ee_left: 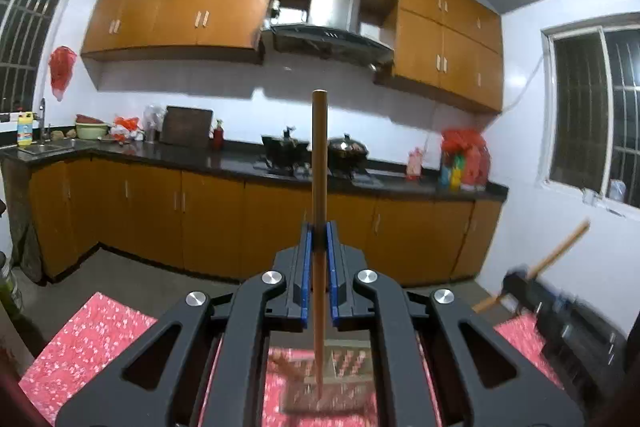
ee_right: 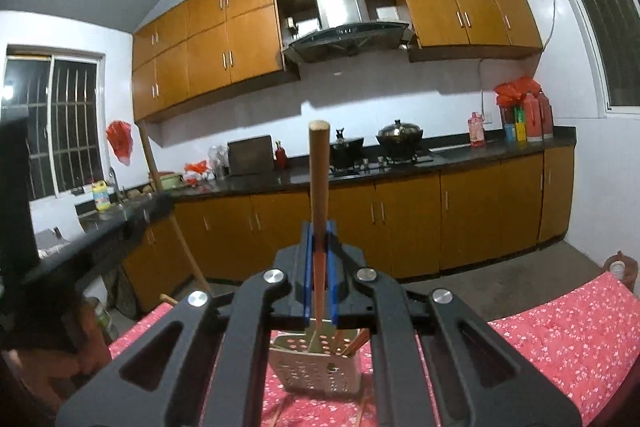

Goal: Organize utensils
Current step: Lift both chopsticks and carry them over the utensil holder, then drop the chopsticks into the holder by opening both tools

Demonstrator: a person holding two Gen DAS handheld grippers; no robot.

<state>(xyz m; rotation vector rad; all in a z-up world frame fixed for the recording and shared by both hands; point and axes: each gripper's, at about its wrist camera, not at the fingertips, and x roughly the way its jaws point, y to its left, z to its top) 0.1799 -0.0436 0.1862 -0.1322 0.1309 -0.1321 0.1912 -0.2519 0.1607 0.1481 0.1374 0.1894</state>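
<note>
Currently, each hand-held gripper is clenched on one wooden-handled utensil, held upright with the handle end pointing up and the working end hanging down toward the worktop. The left hand-held gripper (ee_left: 319,239) clamps the left utensil (ee_left: 319,155) between its blue pads, and the shaft runs straight down through the jaws. The right hand-held gripper (ee_right: 319,239) clamps the right utensil (ee_right: 319,179) in the same manner. The vertical hold is judged to serve insertion: a long utensil enters a narrow upright holder most easily when its shaft is aligned with the opening. The perforated holder (ee_right: 320,363) stands on the red floral cloth (ee_right: 560,331) that covers the worktop, directly below the right hand-held gripper, and the lower end of the right utensil reaches into or just above its mouth; which of the two cannot be told. Several wooden sticks, probably chopsticks (ee_right: 352,341), already lean inside it. The left wrist view shows the holder only as a blurred shape beneath its own jaws, with the left utensil's tip over it, so the contents cannot be read there. It does show the other gripper at the right edge, blurred, with a handle slanting up from it. The right wrist view supplies the sharp view of the holder and its contents, and a handle slanting at its left edge.
</note>
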